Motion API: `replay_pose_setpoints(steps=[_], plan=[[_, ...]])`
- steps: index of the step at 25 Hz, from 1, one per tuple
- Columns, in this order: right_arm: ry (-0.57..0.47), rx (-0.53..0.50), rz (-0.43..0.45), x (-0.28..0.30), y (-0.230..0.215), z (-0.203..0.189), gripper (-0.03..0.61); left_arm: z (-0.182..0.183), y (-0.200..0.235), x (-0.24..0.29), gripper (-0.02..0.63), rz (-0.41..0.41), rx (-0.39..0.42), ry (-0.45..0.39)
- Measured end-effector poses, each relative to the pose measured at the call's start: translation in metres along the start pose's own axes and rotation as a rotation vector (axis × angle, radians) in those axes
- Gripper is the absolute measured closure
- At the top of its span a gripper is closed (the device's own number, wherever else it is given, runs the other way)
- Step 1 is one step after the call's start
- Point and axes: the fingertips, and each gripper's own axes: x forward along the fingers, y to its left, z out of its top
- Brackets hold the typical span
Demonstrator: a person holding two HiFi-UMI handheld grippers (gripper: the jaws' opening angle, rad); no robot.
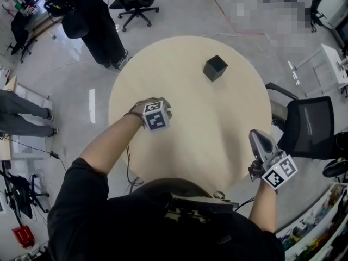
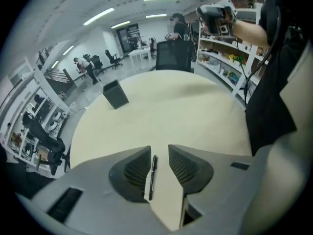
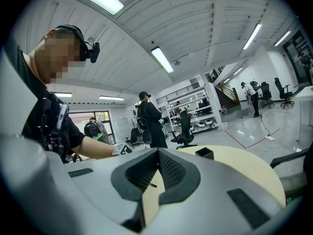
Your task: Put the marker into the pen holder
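Jaws of the left gripper (image 2: pixel 159 148) stand apart, released, with nothing pinched between them. Their pads (image 2: pixel 137 169) are dark, rounded and finely ribbed, set in smooth grey plastic shells. In the gap lies the marker (image 2: pixel 152 176), a slim black stick with a slightly glossy barrel. It rests flat on the table (image 2: pixel 171 111), lengthwise along the jaws and closer to the left-hand pad. Whether it touches that pad cannot be told. In the head view this gripper sits low over the left part of the tabletop, and its cube with square markers (image 1: pixel 156 116) and the hand hide the marker.

The right gripper (image 3: pixel 157 152) has its jaws clenched, the ribbed tips meeting in a point, and they grasp nothing. It is held near the table's rim at the person's right.

The table is round, with a pale cream, matte top. The pen holder (image 1: pixel 215 68) stands on the far part of it, well apart from both grippers. It is a small black box, square-sided and open at the top.

Beside the table on the right is a black mesh-backed office chair (image 1: pixel 312 126). The floor (image 1: pixel 81 80) around is grey and glossy.
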Motion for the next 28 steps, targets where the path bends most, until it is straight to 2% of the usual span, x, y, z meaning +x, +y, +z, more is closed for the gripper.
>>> replay_pose_setpoints(steps=[6,13,22,23,25,28], plan=[[0.038,0.042,-0.03,0.003,-0.024,-0.02,0.577,-0.034,0.01,0.075,0.503,-0.068,0.069,0.199],[0.075,0.083,-0.048,0.01,-0.05,-0.039,0.577,-0.059,0.015,0.119,0.503,-0.14,0.09,0.31],[0.095,0.094,-0.034,0.027,-0.066,-0.044,0.577,-0.069,0.017,0.136,0.505,-0.192,0.053,0.329],[0.096,0.095,-0.034,0.027,-0.067,-0.045,0.577,-0.069,0.014,0.137,0.51,-0.202,0.053,0.329],[0.097,0.098,-0.036,0.028,-0.069,-0.045,0.577,-0.069,0.009,0.139,0.575,-0.21,0.064,0.33],[0.099,0.098,-0.035,0.03,-0.069,-0.045,0.577,-0.069,0.008,0.14,0.577,-0.202,0.061,0.31]])
